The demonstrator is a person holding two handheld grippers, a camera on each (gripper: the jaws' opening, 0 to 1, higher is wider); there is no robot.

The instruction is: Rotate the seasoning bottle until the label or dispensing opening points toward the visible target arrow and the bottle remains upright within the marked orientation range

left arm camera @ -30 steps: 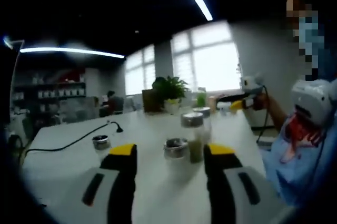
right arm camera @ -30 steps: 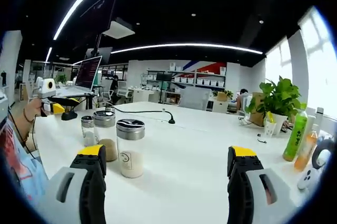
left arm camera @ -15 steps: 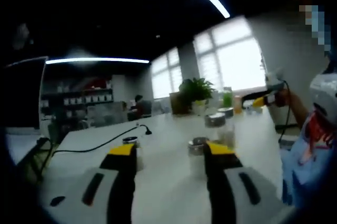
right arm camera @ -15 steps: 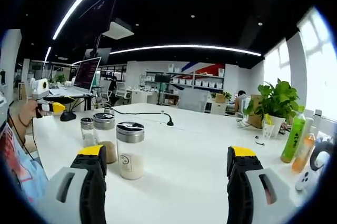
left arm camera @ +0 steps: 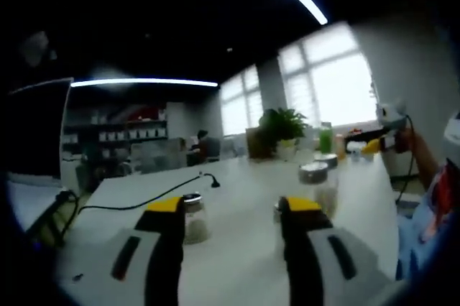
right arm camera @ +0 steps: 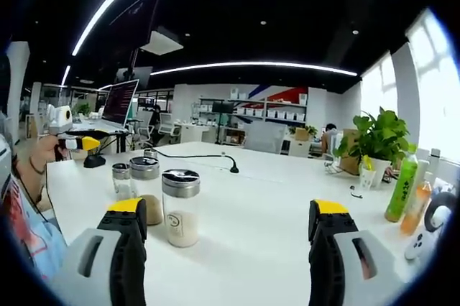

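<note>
My left gripper [left arm camera: 233, 209] and right gripper [right arm camera: 228, 212] have chunky white jaws, black inner faces and yellow tips; my sleeve [left arm camera: 425, 230] is light blue.

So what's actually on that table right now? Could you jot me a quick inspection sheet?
Surface: white table, no arrow marking seen.
Job's things: three clear glass seasoning bottles with metal lids: nearest bottle holds white powder; the second bottle sits behind the right gripper's jaw; the small bottle is farthest. All upright.
Clutter: green drink bottle, orange drink bottle, potted green plant.
Grippers: right gripper open, holding nothing; left gripper open, holding nothing, also seen at the right gripper view's left edge.
Cables: black cable across the table.
Surroundings: open office, shelves, windows, ceiling light strips.
</note>
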